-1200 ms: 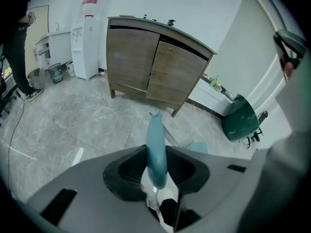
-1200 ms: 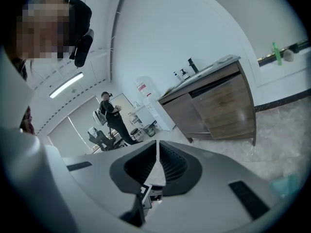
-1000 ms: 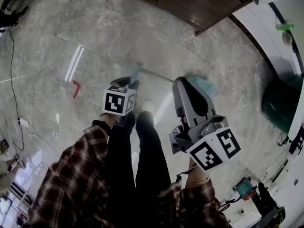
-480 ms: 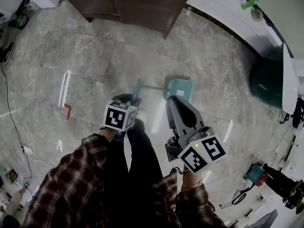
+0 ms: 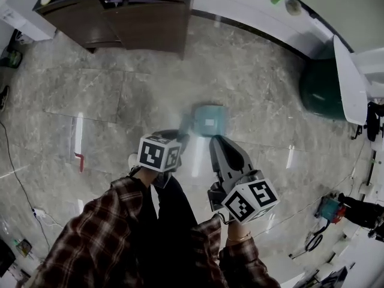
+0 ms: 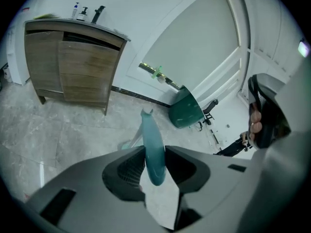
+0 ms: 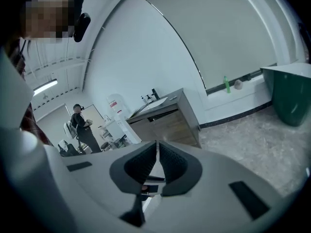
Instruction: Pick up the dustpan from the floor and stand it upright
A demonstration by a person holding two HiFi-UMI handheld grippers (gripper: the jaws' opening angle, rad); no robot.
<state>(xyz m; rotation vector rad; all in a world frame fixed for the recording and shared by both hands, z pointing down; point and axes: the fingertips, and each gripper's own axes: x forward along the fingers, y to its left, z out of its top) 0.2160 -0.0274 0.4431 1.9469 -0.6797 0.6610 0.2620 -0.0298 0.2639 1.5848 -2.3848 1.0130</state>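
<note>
The teal dustpan [image 5: 210,120] hangs off the floor, its pan ahead of both grippers and blurred. In the left gripper view its long teal handle [image 6: 149,130] runs up between the jaws of my left gripper [image 6: 155,155], and both pads press on it. The head view shows my left gripper [image 5: 176,139] with its marker cube just left of the pan. My right gripper [image 5: 219,141] is beside it on the right, apart from the dustpan. In the right gripper view my right gripper [image 7: 158,153] has its jaws closed to a thin slit with nothing between them.
A wooden cabinet [image 5: 132,23] stands against the wall ahead on the left. A dark green bin [image 5: 321,89] sits at the right by the white wall. A red mark [image 5: 79,161] lies on the grey marble floor. Another person [image 7: 80,125] stands far off.
Both grippers have travelled across the floor toward the cabinet. The dustpan's pan has swung from the right of the right gripper to ahead of both grippers.
</note>
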